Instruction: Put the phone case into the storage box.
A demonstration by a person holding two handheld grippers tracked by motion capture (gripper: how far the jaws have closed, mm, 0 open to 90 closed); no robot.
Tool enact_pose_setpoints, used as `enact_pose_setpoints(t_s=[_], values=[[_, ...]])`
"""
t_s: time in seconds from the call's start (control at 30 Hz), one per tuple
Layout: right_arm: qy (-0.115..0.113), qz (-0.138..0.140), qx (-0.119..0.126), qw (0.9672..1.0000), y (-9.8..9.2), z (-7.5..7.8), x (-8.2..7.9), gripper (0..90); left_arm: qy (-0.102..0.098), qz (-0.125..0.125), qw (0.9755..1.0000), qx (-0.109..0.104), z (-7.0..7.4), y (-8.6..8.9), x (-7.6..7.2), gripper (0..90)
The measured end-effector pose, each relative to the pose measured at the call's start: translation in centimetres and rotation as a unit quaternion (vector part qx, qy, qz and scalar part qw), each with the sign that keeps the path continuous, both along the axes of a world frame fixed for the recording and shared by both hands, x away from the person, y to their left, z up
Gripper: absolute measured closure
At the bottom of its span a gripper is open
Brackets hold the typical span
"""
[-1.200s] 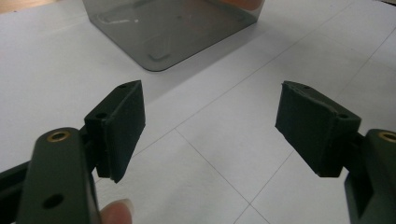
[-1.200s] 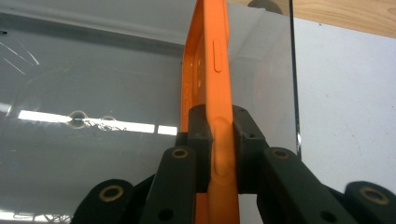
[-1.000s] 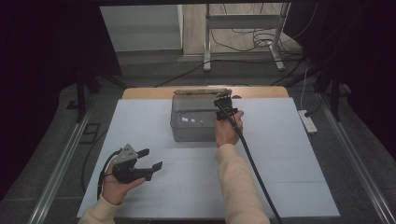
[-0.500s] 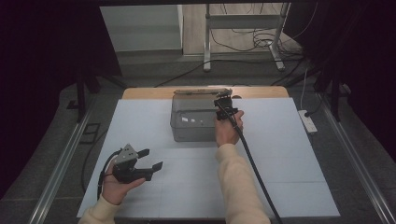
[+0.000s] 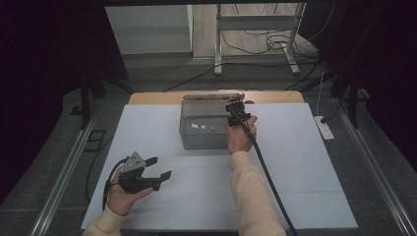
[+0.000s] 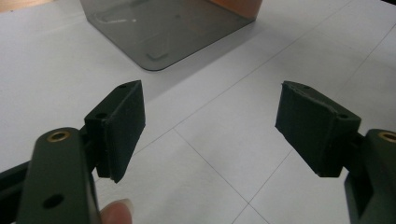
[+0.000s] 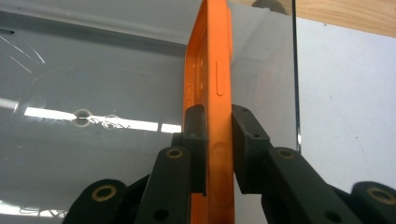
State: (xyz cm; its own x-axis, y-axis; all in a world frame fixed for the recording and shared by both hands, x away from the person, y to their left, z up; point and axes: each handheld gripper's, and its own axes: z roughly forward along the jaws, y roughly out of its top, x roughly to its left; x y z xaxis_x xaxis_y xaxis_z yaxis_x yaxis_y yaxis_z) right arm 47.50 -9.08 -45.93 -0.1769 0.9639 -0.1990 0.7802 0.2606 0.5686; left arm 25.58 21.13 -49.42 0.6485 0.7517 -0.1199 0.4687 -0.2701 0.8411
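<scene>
Nothing shifts on the surface; only the right gripper (image 7: 218, 154) has just eased its jaws slightly, yet they clamp the orange phone case (image 7: 211, 84) edge-on inside the clear box (image 5: 204, 125) at twelve o'clock. Release remains. Left gripper (image 6: 210, 126) rests wide open, empty, at seven o'clock.

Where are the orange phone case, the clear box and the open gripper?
orange phone case (image 7: 215, 70): right gripper view, its side edge.
clear box (image 5: 201, 130): high view, its front wall.
left gripper (image 6: 210, 135): left gripper view, between its fingers.
</scene>
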Motion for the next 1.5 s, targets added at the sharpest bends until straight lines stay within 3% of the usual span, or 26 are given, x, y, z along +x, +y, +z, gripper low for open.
enact_pose_setpoints(t_s=[0.33,0.73,1.17,1.5], values=[[-0.011,0.007,-0.007,0.9999,0.0,0.3,-0.1,73.4,0.0,0.0,1.0,-0.001,0.0,0.0,0.0,24.2],[-0.05,0.025,-0.013,0.9984,0.1,1.5,-0.6,63.1,-0.001,-0.001,1.0,-0.002,0.1,0.0,0.0,24.4],[-0.056,0.057,0.027,0.9965,-0.9,3.0,-1.0,54.3,-0.001,0.0,1.0,-0.002,0.0,0.0,0.0,24.3],[-0.041,0.119,0.086,0.9883,-2.5,4.0,-1.5,41.9,0.004,0.006,1.0,-0.003,-0.1,0.0,0.3,24.0]])
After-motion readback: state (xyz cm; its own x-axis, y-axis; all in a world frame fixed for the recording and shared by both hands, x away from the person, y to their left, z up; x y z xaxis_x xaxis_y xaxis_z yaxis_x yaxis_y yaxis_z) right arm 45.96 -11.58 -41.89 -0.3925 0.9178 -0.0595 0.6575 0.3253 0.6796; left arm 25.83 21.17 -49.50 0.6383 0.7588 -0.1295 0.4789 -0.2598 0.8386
